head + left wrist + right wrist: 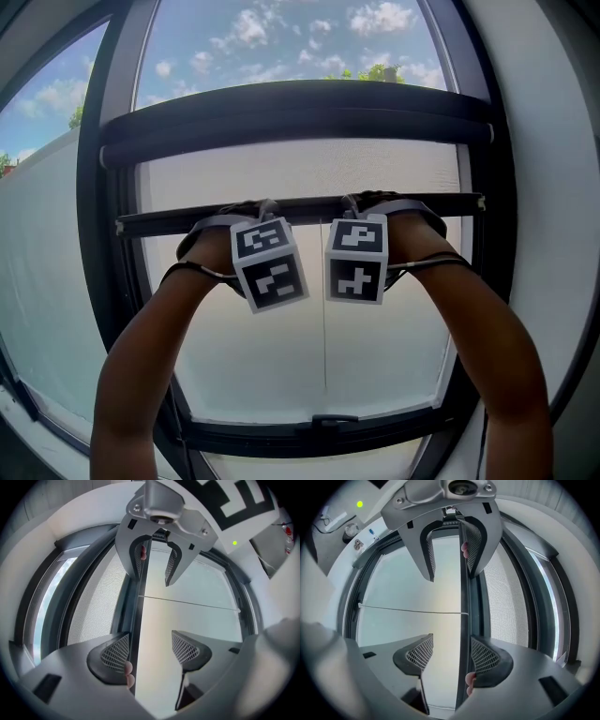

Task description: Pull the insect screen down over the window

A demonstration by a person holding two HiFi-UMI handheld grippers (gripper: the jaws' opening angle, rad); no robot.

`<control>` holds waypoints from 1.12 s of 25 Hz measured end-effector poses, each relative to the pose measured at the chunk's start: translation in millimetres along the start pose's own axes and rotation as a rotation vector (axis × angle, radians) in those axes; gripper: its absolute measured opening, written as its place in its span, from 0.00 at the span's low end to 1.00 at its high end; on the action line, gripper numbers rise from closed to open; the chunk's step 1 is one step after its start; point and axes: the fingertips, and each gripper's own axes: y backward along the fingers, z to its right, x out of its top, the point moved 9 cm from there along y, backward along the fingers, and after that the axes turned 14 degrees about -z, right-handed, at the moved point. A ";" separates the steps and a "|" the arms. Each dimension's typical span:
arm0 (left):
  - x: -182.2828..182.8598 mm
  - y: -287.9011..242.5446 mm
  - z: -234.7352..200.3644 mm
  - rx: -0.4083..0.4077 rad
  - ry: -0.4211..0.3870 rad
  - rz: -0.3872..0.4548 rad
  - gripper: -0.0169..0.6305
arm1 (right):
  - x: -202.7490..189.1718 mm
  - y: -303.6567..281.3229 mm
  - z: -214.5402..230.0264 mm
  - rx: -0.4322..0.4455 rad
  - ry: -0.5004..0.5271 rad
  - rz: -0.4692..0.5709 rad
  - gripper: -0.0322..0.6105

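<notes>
The insect screen's dark bottom bar (169, 223) lies across the window about halfway up, with grey mesh (300, 169) above it up to the roller housing (291, 112). Both hands hook over the bar near its middle, behind the left marker cube (270, 262) and right marker cube (356, 260). My left gripper (150, 651) is open; the bar (137, 616) runs between its jaws, close against the left pad (112, 654). My right gripper (450, 657) is open too, with the bar (464, 597) beside its right pad (486, 659). Bare fingertips (469, 681) rest on the bar.
A thin pull cord (324, 328) hangs from the bar's middle towards the lower window frame (319, 433). Dark side rails (103, 234) stand at both edges. Sky and treetops show above the housing. A white wall (553, 187) is at the right.
</notes>
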 end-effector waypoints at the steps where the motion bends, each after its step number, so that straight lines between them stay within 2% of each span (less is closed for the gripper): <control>1: -0.8 -0.7 2.3 -0.006 -0.002 -0.002 0.47 | 1.1 -0.2 -2.2 0.006 0.005 -0.003 0.44; 6: -3.3 -2.9 20.3 -0.034 -0.012 -0.009 0.47 | 3.4 -0.4 -19.9 0.040 0.017 -0.001 0.44; 11: -5.9 -7.0 52.4 -0.041 -0.041 -0.022 0.45 | 5.6 -1.1 -52.0 0.059 0.075 -0.013 0.44; 16: -6.9 -8.2 63.2 -0.047 -0.042 -0.005 0.45 | 4.4 -1.6 -63.1 0.073 0.061 0.008 0.44; 20: -10.5 -10.0 67.9 -0.101 -0.026 0.014 0.45 | 6.3 -2.0 -69.3 0.104 0.038 0.029 0.44; 25: -13.5 -16.2 111.1 -0.191 -0.028 0.019 0.45 | 7.7 -4.7 -113.2 0.179 0.048 0.056 0.44; 28: -11.6 -18.9 127.7 -0.200 -0.026 0.019 0.45 | 4.4 -6.6 -130.1 0.189 0.042 0.073 0.44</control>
